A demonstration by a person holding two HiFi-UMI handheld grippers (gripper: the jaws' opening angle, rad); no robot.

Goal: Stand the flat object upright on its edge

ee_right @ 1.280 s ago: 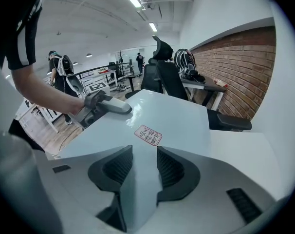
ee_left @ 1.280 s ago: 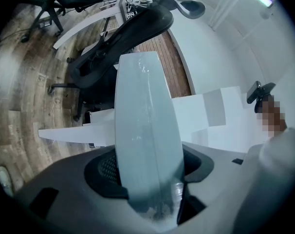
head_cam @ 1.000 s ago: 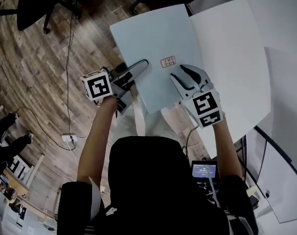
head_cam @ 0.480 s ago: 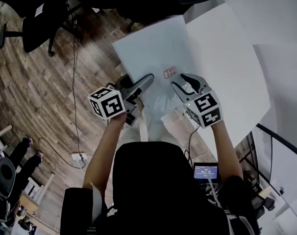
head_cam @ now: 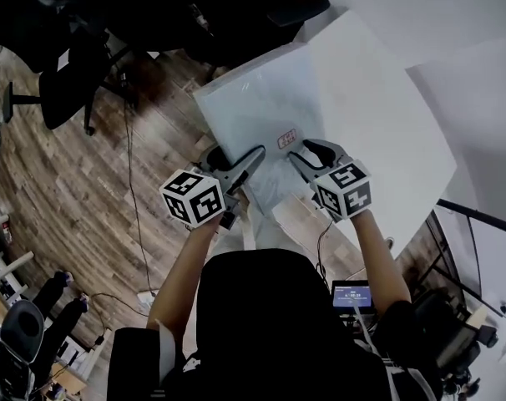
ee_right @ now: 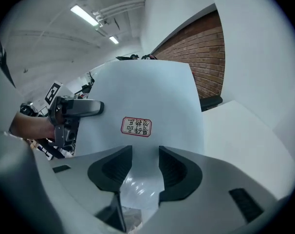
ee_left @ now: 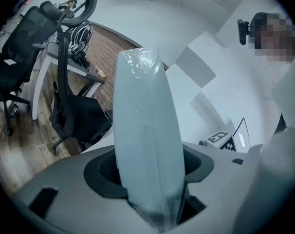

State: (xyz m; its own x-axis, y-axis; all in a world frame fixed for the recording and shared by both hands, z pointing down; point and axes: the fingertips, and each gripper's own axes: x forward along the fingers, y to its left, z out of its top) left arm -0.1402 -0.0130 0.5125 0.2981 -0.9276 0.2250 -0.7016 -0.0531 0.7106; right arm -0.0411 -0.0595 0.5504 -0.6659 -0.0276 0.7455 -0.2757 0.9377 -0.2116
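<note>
We hold a big, flat, pale blue board up in the air, next to the rim of the white table. It is wrapped in shiny plastic and has a small red sticker on its face. It leans at a slant and is not standing on its edge yet. We cannot tell if its far end touches the table.

Our left gripper has its fingers squeezed tight on the board's left side. Our right gripper sits at the near edge with its fingers about half apart. The board's face shows in the gap, but the fingers do not pinch it.

So we think only one side has a real hold. The plastic is slippery, and the board could slide out of the left fingers or swing down. Part of it hangs over the wood floor, so a slip could drop it there. Once its thin edge is set down, it could also tip over flat if we let go too soon.
</note>
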